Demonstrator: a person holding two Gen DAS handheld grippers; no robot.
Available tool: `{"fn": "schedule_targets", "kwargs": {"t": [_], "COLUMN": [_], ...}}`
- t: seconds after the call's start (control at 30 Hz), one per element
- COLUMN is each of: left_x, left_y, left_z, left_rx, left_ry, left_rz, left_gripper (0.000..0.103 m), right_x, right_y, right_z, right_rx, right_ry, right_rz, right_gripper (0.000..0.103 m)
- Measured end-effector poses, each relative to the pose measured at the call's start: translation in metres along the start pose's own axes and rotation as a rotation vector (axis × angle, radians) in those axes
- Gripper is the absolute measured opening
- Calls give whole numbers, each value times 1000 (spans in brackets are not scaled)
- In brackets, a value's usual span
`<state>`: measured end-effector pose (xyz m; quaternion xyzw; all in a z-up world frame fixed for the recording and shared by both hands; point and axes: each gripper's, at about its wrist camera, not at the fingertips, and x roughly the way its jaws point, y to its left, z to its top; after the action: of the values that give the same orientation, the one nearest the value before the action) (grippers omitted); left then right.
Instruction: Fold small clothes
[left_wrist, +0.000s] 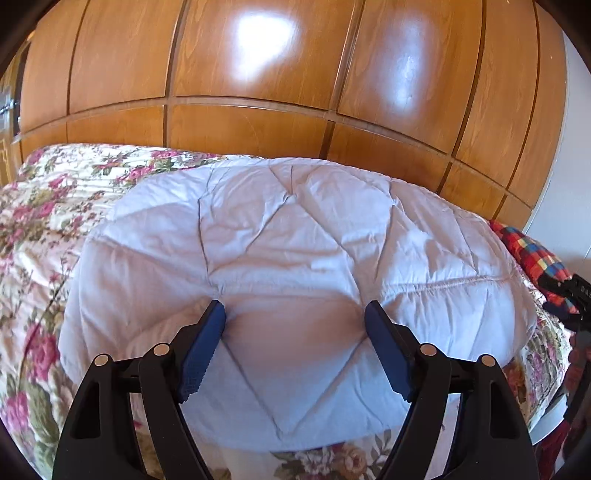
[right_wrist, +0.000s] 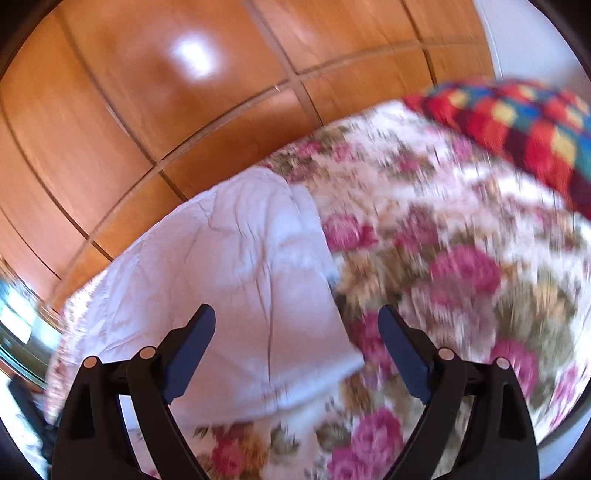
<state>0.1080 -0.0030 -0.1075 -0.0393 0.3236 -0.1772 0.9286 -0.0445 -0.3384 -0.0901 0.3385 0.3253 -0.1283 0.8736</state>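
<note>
Pale quilted cloth (left_wrist: 295, 258) lying puffy and creased on floral bedspread (left_wrist: 40, 206), near edge cut off behind left gripper (left_wrist: 295, 314) (jaws wide, pressing in, holding nothing), right gripper (right_wrist: 297, 314) blurred, spread empty over cloth's corner, checked blanket (right_wrist: 517, 118) beyond, wooden wardrobe (left_wrist: 258, 74) behind.

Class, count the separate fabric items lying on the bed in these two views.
3: a pale quilted piece in the middle, the floral bedspread beneath it, and a multicoloured checked cloth at the right edge. Others may be hidden.
</note>
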Motion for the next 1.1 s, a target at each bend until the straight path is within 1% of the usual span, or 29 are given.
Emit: {"fn": "schedule_targets", "kwargs": {"t": [0.1, 0.17, 0.2, 0.27, 0.3, 0.33, 0.37, 0.4, 0.43, 0.47, 0.53, 0.57, 0.63, 0.67, 0.7, 0.73, 0.77, 0.83, 0.87, 0.93, 0.97, 1.03, 1.07, 1.1], "left_x": [-7, -12, -14, -21, -23, -25, -27, -29, -29, -30, -29, -28, -27, -26, -25, -23, -18, -8, 2, 27, 36, 52, 58, 60], "left_y": [1, 2, 3, 3, 1, -1, -5, -10, -15, -22, -34, -40, -54, -62, -68, -74, -80, -89, -93, -97, -94, -85, -78, -74], "left_z": [-9, -14, -16, -17, -17, -15, -13, -11, -10, -9, -6, -5, -2, 0, 2, 5, 8, 11, 11, 4, -1, -7, -9, -10], "left_rx": [5, -5, -16, -43, -54, -56, -48, -37, -23, -4, 19, 31, 65, 84, 96, 109, 125, 138, 149, 152, 135, 73, 28, 5], "left_ry": [-4, -7, -10, -23, -29, -32, -35, -37, -36, -29, -21, -19, -18, -21, -25, -28, -30, -23, -2, 69, 96, 147, 161, 165], "left_rz": [-4, -19, -28, -65, -87, -103, -133, -152, -169, -193, -237, -252, -266, -271, -278, -284, -288, -286, -274, -233, -228, -244, -261, -274], "left_gripper": [77, 72, 71, 61, 59, 53, 47, 46, 38, 29, 25, 19, 14, 14, 12, 6, 6, 6, 6, 6, 6, 6, 4, 4], "right_x": [-3, -1, 2, 6, 8, 10, 13, 16, 20, 23, 29, 31, 33, 34, 35, 35, 35, 36, 36, 36, 36, 35, 35, 36], "right_y": [-16, -25, -28, -31, -30, -28, -26, -24, -21, -18, -14, -12, -8, -9, -8, -7, -7, -10, -12, -17, -17, -14, -12, -10], "right_z": [-16, -25, -29, -31, -32, -33, -32, -33, -33, -33, -33, -33, -33, -34, -34, -34, -34, -33, -33, -34, -33, -34, -35, -36], "right_rx": [73, 117, 145, 183, 193, 193, 192, 191, 191, 193, 201, 203, 209, 212, 214, 218, 224, 250, 266, 300, 300, 274, 262, 246], "right_ry": [50, 74, 85, 88, 82, 80, 80, 79, 74, 69, 56, 44, 19, 12, 3, -5, -10, -4, 0, 8, 11, 17, 18, 18], "right_rz": [38, 83, 113, 153, 180, 206, 226, 251, 279, 290, 287, 285, 276, 275, 273, 275, 281, 307, 322, 345, 346, 345, 342, 336], "right_gripper": [89, 89, 89, 88, 88, 86, 85, 85, 85, 85, 85, 85, 85, 85, 85, 85, 83, 75, 71, 70, 70, 70, 70, 71]}}
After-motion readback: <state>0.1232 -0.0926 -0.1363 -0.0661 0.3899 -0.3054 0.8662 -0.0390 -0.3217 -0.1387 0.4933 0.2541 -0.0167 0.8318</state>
